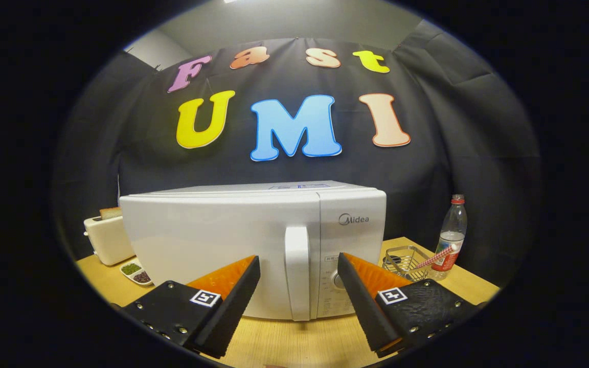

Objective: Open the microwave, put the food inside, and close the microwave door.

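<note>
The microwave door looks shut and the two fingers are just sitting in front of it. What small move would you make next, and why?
Probably ease the gripper straight forward so its open fingers pass either side of the handle, then close on it. The microwave door is still closed, the upright handle stands just ahead, lined up with the gap between the fingers, and nothing is held yet.

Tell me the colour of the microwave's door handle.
White, like the rest of the microwave. The handle shows in the gripper view, beyond the open gripper.
</note>
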